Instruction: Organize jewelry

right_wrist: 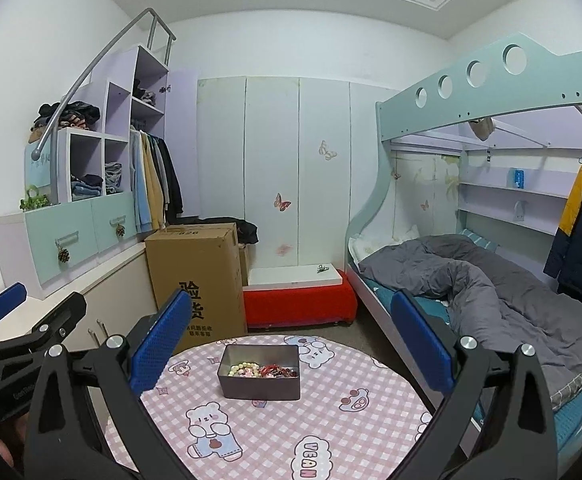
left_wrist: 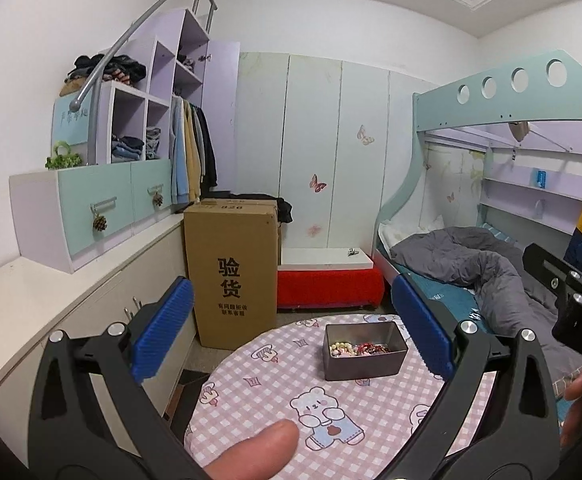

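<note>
Left wrist view: the left gripper (left_wrist: 291,328) is gaping wide, gripping nothing; at two o'clock on the round table (left_wrist: 259,396), a dark metal tin (left_wrist: 365,362) is holding pale and red beaded jewelry (left_wrist: 359,348).

Right wrist view: the right gripper (right_wrist: 291,332) is spreading wide, empty, above the tin (right_wrist: 259,380) sitting at twelve o'clock, the jewelry (right_wrist: 263,370) lying inside.

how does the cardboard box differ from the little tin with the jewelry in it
The cardboard box is tall, brown and closed, with black printed characters; the tin is low, dark grey, plain and open-topped. The cardboard box stands on the floor beside the cabinets, while the tin sits on the round table. The tin shows beads and bracelets inside; what the cardboard box holds is hidden. Both are rectangular containers.
</note>
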Available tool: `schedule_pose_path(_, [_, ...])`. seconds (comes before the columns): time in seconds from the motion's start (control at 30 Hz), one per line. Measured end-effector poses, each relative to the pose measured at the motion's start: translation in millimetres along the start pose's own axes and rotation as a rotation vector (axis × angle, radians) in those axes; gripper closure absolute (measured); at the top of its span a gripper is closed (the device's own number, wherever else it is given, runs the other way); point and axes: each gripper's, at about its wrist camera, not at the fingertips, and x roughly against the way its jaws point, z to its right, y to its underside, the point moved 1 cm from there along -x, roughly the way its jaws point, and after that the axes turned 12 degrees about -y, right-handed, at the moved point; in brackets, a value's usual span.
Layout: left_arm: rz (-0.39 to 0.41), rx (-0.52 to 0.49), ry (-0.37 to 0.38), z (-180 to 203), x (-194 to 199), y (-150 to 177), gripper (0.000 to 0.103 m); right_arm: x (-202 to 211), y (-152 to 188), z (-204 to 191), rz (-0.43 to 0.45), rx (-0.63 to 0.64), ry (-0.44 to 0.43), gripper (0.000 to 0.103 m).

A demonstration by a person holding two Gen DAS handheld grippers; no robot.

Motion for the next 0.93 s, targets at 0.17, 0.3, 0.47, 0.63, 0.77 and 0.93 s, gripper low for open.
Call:
schedule_pose_path(0.17, [-0.001,0.002,-0.010,-1,0,-1,0.006,-3,1,-2,-0.006,0.002,-0.001,0.007])
schedule_pose_path(0.3, [-0.003,0.004,-0.006,-2,-1,-1,0.006,-7,2,-6,-0.014,0.007,-0.006,0.007])
schedule_pose_path(0.47, [0.005,0.004,-0.007,-3,-2,0,0.006,-12,4,-9,-0.027,0.011,-0.007,0.007])
schedule_pose_path(0.63, [0.015,0.003,0.002,-2,-3,0,0.006,-14,7,-8,-0.038,0.008,-0.008,0.007])
schedule_pose_path(0.77, [0.000,-0.013,-0.001,0,-8,2,0.006,-17,7,-8,-0.045,0.004,-0.009,0.007])
schedule_pose_path(0.93, [-0.034,0.000,0.027,0,-13,5,0.006,-19,10,-7,-0.051,0.001,-0.011,0.007])
